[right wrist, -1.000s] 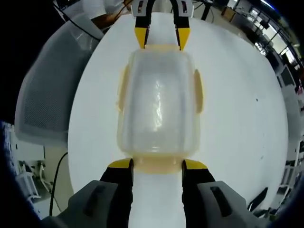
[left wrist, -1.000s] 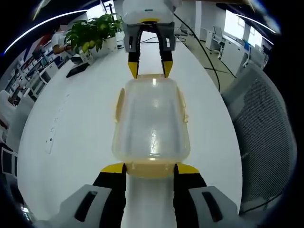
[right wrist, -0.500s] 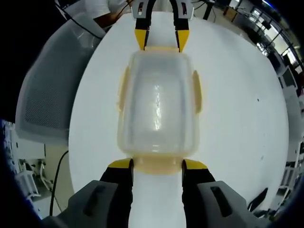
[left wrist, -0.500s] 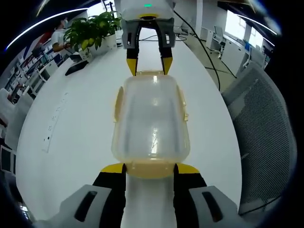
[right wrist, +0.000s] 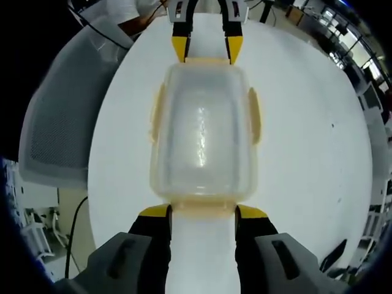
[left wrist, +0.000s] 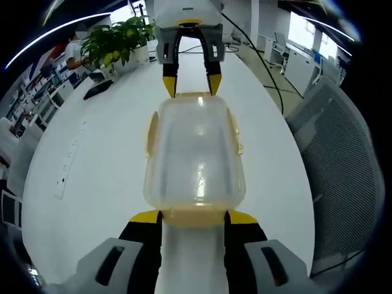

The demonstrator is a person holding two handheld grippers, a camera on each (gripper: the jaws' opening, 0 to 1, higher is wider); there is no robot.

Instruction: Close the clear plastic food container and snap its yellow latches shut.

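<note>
I have the container (left wrist: 195,158) lying on the white tabletop (left wrist: 98,159) with its long axis running straight between my two grippers, one short end at each. The left gripper (left wrist: 193,216) has its jaws spread wide, tips just beside the corners of the near end latch (left wrist: 195,217), gripping nothing. The right gripper (right wrist: 202,212) mirrors it at the opposite end, jaws equally open and empty. The lid looks seated. Side latches (right wrist: 254,116) still flare outward, so I judge the end latches come next, each gripper equally near its own.
</note>
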